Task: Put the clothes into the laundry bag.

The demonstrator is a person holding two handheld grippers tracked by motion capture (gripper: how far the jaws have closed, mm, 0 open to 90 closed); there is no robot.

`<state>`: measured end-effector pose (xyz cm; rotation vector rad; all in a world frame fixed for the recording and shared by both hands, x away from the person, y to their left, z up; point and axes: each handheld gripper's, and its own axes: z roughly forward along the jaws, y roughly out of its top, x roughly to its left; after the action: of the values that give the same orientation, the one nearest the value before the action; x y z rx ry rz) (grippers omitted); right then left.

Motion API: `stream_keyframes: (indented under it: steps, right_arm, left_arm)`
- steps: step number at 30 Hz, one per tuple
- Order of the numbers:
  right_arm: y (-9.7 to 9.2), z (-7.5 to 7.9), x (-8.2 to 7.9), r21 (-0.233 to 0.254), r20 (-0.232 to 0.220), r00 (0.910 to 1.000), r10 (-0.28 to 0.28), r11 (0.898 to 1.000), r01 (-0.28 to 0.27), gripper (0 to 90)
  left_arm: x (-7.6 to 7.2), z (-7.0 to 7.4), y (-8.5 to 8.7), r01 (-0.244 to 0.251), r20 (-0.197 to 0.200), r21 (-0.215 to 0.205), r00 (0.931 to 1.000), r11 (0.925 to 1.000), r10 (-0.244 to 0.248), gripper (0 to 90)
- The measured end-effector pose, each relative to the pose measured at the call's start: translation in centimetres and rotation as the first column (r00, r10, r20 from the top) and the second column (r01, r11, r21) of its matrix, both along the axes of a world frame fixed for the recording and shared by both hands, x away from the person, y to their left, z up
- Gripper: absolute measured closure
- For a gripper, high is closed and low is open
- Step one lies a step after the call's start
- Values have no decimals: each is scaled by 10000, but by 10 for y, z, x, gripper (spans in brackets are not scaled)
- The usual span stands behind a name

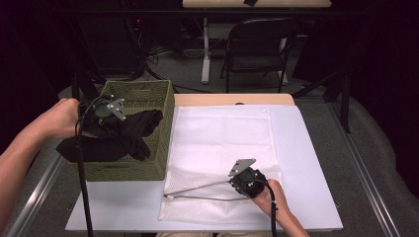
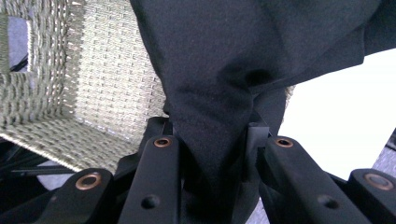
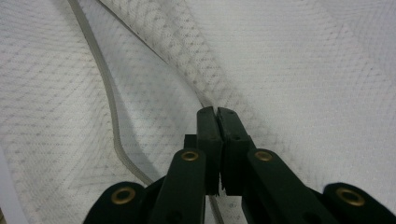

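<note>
A black garment [image 1: 129, 129] hangs half out of the green woven basket [image 1: 123, 170] at the left of the table. My left gripper [image 1: 106, 116] is above the basket and is shut on a bunch of that garment. In the left gripper view the black cloth [image 2: 219, 70] fills the gap between the jaws of the left gripper [image 2: 210, 130], with the basket's wall [image 2: 107, 88] behind it. A white mesh bag [image 1: 222, 133] lies flat in the middle of the table. My right gripper [image 1: 236, 178] is shut on the bag's near edge and holds it slightly raised. In the right gripper view the right gripper [image 3: 217, 114] pinches the mesh [image 3: 303, 70] beside the grey zipper band [image 3: 109, 102].
The white table top [image 1: 306, 163] extends to the right of the bag. Metal rails [image 1: 365, 173] run along both sides of the table. A folding chair [image 1: 257, 49] and a desk leg [image 1: 205, 49] stand on the floor beyond the far edge.
</note>
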<state>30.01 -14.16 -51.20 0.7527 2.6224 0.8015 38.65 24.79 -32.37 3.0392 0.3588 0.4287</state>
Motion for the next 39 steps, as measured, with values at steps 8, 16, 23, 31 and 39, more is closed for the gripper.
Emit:
stream_keyframes:
  steps: [8, 16, 23, 31, 39]
  right_arm:
    - [0, 0, 0, 85, -52, 9999, -88, 9999, 89, 882]
    - [0, 0, 0, 189, 33, 9998, -172, 9997, 172, 883]
    - [0, 2, 0, 292, 14, 9990, -445, 9986, 444, 883]
    - [-2, 3, 1, 306, 309, 9990, -327, 9990, 317, 884]
    - [-3, 4, 2, 269, 353, 9985, -418, 9988, 408, 883]
  left_arm:
    - [-13, 9, -11, 299, 139, 199, 9994, 9994, -302, 747]
    - [-27, 18, -28, 589, -374, 89, 9976, 9982, -585, 747]
    - [-41, 11, -50, 710, -811, 366, 9944, 9968, -678, 747]
    - [-53, 1, -67, 780, -1103, 62, 9909, 9969, -769, 745]
    - [-62, -9, -81, 749, -1828, -622, 9795, 9952, -852, 748]
